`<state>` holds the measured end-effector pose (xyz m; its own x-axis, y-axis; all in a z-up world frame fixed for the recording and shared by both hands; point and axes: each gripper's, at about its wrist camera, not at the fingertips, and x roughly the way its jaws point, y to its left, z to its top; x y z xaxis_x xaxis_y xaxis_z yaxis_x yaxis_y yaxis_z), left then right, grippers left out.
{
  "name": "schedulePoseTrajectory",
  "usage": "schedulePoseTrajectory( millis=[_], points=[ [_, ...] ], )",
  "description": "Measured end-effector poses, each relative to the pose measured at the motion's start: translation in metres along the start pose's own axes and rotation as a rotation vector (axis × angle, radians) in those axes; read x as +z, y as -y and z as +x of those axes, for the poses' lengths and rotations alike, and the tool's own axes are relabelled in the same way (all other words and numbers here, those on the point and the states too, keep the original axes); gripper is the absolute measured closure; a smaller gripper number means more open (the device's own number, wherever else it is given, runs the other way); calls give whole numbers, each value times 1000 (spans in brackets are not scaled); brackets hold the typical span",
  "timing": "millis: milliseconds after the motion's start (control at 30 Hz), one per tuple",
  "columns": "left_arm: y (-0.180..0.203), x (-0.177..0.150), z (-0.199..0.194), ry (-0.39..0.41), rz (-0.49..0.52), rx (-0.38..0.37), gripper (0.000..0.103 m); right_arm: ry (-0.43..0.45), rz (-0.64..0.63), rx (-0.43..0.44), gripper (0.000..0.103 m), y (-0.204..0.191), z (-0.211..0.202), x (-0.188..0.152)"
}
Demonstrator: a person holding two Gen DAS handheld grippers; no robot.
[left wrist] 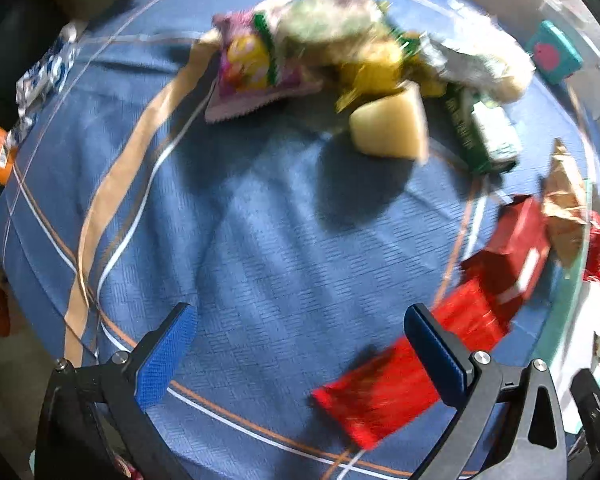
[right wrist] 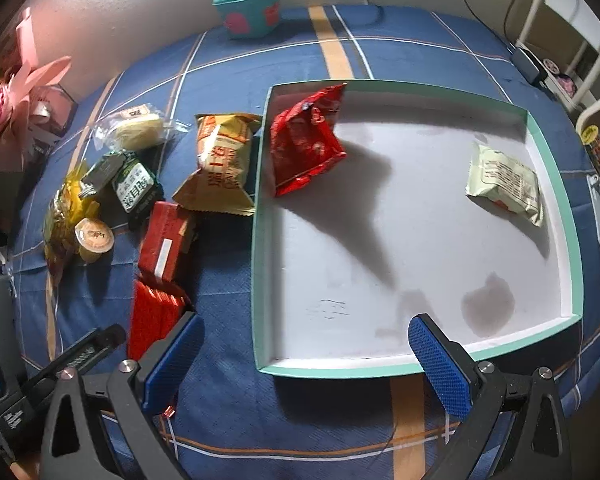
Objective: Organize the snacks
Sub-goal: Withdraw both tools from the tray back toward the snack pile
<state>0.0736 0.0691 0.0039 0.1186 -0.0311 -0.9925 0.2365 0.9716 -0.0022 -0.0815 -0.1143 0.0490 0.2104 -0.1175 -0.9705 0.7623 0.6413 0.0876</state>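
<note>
Snacks (right wrist: 140, 184) heaped on blue cloth (right wrist: 228, 432) beside tray (right wrist: 556, 184), two packets inside, left gripper (left wrist: 300, 356) spread empty, right gripper (right wrist: 306, 360) spread empty

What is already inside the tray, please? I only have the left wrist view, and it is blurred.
Observer: Two packets: a red snack bag leaning in the far left corner of the tray, and a pale green packet near its right wall.
Operator: Is the right gripper carrying anything?
Observer: No, the right gripper is open and empty, above the tray's near edge.
Operator: What sits closest to the tray outside it?
Observer: A tan packet lies right beside its left wall.
</note>
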Motion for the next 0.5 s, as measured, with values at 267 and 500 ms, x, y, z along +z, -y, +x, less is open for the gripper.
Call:
schedulePoseTrajectory(
  millis=[267, 500],
  points=[
    [57, -19, -11, 3, 263, -18, 0, -6, 16, 10, 0, 5, 0, 4],
    [89, -38, 3, -80, 363, -22, 0, -7, 15, 12, 0, 6, 1, 6]
  ],
)
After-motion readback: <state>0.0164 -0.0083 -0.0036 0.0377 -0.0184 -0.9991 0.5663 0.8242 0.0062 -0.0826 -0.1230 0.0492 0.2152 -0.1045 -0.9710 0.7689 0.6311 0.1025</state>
